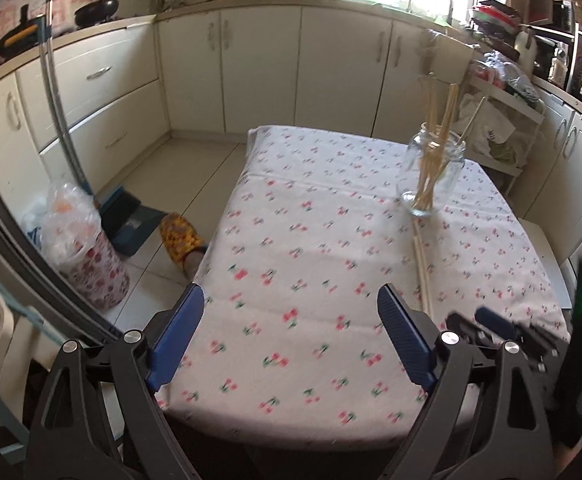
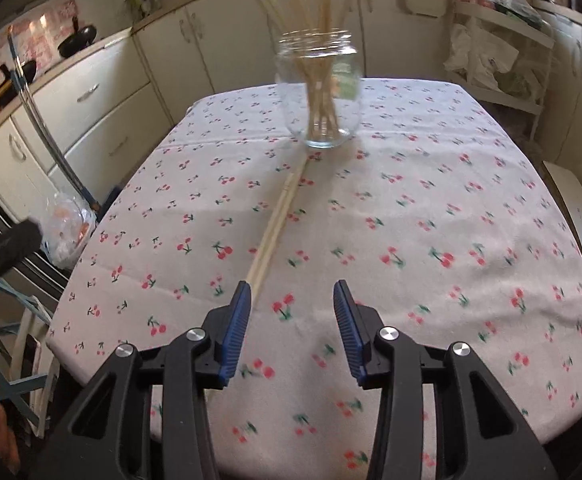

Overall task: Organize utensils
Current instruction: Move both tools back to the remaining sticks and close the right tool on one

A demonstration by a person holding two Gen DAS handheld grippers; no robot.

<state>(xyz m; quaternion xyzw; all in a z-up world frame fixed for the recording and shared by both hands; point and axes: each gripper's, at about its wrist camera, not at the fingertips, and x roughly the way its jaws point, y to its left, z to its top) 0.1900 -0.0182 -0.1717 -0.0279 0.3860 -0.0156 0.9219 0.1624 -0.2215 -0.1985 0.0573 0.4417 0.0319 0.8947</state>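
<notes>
Both the left hand-held gripper (image 1: 291, 304) and right hand-held gripper (image 2: 291, 300) stand apart and empty above the bench (image 2: 411, 208), where two chopsticks (image 2: 277, 216) lie before the jar (image 2: 319, 92) of chopsticks.

The table (image 2: 431, 208) with the cherry cloth is mostly bare, so a gripper can pass freely over its near half and along both sides. Only 2 things stand in the way: the glass jar (image 2: 319, 92) with sticks rising from it at the far middle, and the 2 chopsticks (image 2: 277, 216) lying flat in a line from the jar toward the near edge. The right gripper (image 2: 291, 324) hangs with jaws apart just beside the near ends of the chopsticks, nothing between its fingers.
</notes>
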